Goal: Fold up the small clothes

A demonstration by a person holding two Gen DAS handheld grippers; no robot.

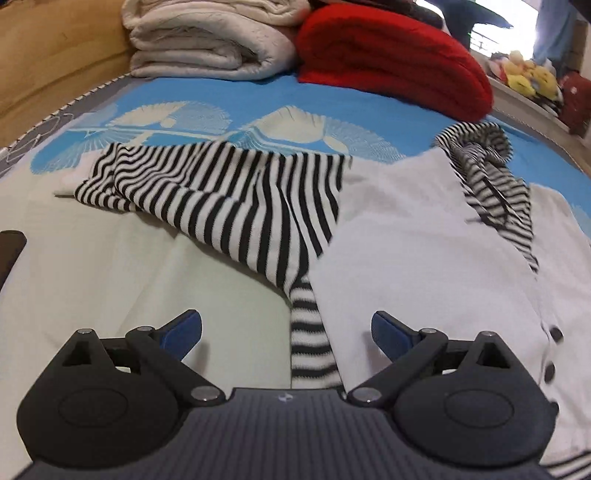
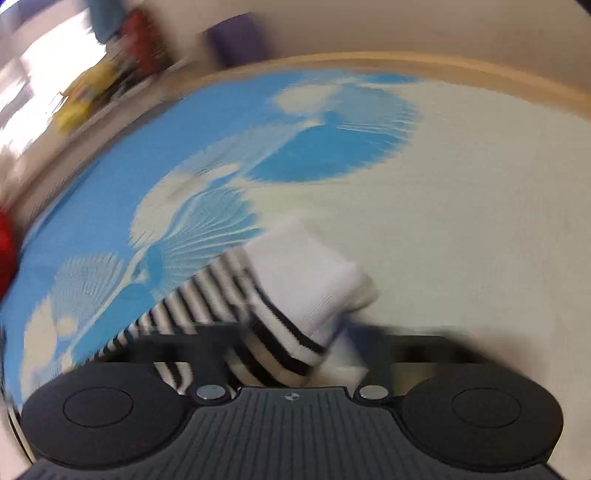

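The small white top (image 1: 424, 240) with striped sleeves lies flat on the bed (image 1: 229, 99). The left gripper (image 1: 286, 332) hovers wide open, holding nothing, a sleeve (image 1: 229, 206) stretching away left ahead. The right gripper (image 2: 295, 343) is clamped on the other cuff (image 2: 295, 295). Open bedding surrounds; the red blanket (image 1: 388, 59) sits well apart.

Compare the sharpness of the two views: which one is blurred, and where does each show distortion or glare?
Left wrist view: mostly sharp; the striped sleeve and white cardigan are crisp, the bed edge bends from the fisheye, and the window is overexposed. Right wrist view: heavily motion-blurred; the sleeve cuff and blue patterned bedsheet smear, and the right gripper's fingers are dark streaks.
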